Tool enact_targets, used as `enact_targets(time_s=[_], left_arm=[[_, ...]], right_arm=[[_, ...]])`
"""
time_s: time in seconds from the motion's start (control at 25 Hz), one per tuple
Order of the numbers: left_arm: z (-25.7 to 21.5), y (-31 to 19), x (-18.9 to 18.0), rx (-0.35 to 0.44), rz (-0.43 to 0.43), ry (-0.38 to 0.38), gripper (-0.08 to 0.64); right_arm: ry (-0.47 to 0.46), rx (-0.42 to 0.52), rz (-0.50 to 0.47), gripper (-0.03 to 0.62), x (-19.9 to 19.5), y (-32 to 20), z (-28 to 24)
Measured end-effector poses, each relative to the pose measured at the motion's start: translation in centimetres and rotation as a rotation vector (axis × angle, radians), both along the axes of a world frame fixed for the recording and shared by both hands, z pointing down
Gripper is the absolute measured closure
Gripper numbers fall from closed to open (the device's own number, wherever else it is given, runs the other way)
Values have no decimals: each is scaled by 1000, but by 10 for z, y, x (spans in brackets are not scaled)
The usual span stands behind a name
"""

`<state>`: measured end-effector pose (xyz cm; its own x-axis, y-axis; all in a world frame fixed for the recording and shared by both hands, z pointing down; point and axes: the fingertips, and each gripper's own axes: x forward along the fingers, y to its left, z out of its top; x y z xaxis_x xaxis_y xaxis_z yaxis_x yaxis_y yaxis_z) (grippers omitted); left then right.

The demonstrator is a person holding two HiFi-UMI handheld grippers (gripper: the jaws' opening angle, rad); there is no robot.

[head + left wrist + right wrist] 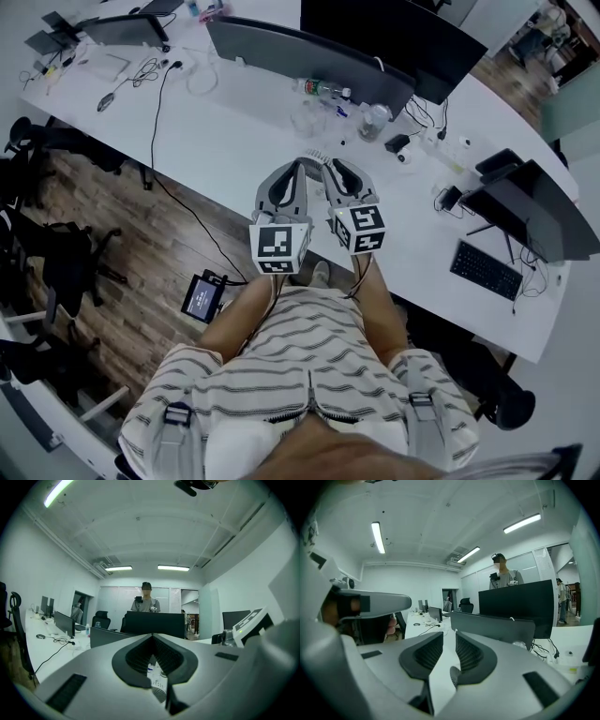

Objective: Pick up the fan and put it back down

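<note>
I read the surface (234, 141) as smooth, matt white, over a worn wood-plank floor (141, 244). The right gripper (449, 641) has a matt grey plastic shell and ribbed, dull black fingers (424, 656). The shirt (309, 347) is striped cloth.

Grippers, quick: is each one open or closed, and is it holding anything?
Left gripper: closed, tips together, nothing gripped.
Right gripper: open a little, empty; the fan shows in the gap but is not pinched.
</note>
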<state>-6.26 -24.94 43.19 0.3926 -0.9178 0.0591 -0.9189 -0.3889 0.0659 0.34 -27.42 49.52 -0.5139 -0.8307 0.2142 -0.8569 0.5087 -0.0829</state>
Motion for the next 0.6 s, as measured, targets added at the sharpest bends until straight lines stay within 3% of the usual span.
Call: enact_targets(time_s=[0.6], left_arm=[[5,-4,-2,-10,-3,1,554]], right_arm=[[207,-147,-202,444,-3,-22,59]])
